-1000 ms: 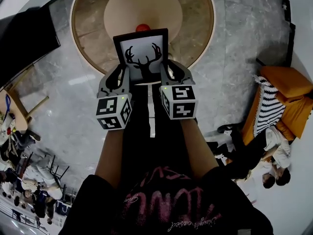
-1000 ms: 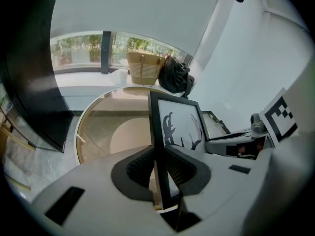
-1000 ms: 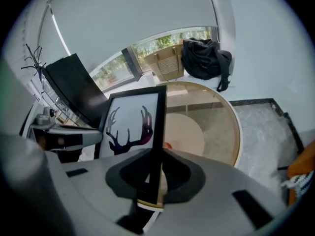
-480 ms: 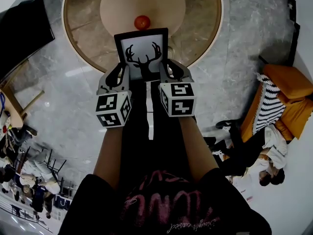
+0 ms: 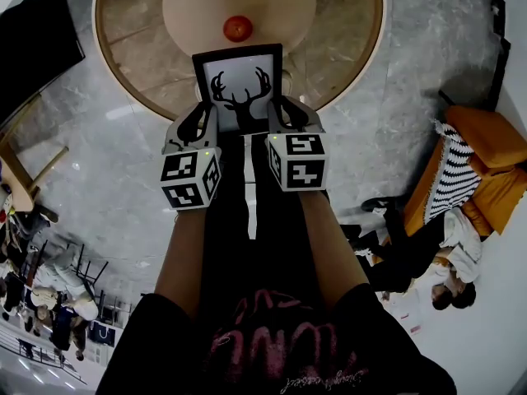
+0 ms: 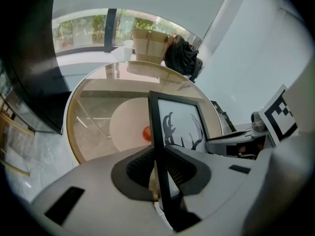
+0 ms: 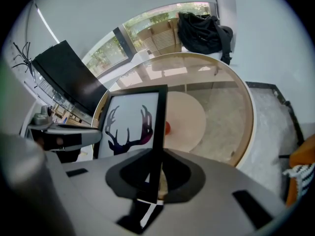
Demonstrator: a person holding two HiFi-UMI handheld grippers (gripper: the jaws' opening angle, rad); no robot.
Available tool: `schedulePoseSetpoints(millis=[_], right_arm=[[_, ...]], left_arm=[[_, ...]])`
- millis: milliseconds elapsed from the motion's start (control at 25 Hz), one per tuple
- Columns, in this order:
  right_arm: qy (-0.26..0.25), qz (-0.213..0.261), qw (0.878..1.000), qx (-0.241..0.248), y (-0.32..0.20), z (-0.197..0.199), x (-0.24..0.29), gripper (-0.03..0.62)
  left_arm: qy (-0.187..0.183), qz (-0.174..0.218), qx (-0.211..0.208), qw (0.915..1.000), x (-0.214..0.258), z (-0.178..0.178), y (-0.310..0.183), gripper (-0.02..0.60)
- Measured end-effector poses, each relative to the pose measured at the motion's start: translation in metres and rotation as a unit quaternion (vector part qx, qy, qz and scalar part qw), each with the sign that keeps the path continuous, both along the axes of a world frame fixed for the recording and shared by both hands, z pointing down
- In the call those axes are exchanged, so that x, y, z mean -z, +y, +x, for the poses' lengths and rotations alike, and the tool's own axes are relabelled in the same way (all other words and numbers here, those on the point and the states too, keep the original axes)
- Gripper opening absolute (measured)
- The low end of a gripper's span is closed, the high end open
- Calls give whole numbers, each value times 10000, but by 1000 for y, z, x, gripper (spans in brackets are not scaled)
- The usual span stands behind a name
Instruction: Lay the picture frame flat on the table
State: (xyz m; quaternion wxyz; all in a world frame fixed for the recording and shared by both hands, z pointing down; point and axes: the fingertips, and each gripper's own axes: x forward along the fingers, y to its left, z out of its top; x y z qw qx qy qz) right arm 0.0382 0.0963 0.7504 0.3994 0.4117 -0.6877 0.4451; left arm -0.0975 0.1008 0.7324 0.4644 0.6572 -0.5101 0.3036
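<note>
A black picture frame (image 5: 240, 85) with a white deer-head print is held up over the near edge of the round glass table (image 5: 346, 56). My left gripper (image 5: 202, 126) is shut on the frame's left edge (image 6: 158, 146), and my right gripper (image 5: 282, 118) is shut on its right edge (image 7: 156, 136). The picture (image 6: 179, 124) faces the person, tilted slightly back. The frame (image 7: 129, 124) touches neither the glass nor the disc under it. The frame's lower edge is hidden behind both grippers.
A small red ball (image 5: 237, 29) lies on the pale round disc (image 5: 280, 6) at the table's centre, just beyond the frame. A dark screen (image 5: 37, 48) stands at the left. An orange seat with a striped cushion (image 5: 461, 171) and people are on the floor at right.
The frame and both grippers have stayed near the same place in view, while the table has slid nearer, so the red ball now shows fully above the frame's top edge.
</note>
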Motion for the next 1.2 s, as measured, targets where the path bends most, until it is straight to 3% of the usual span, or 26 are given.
schedulePoseSetpoints(millis=[1200], right_arm=[[57,-28,10000,72,2,-1,-21,81]], left_arm=[[-97,-214,82,9997,-35,-1,4,74]])
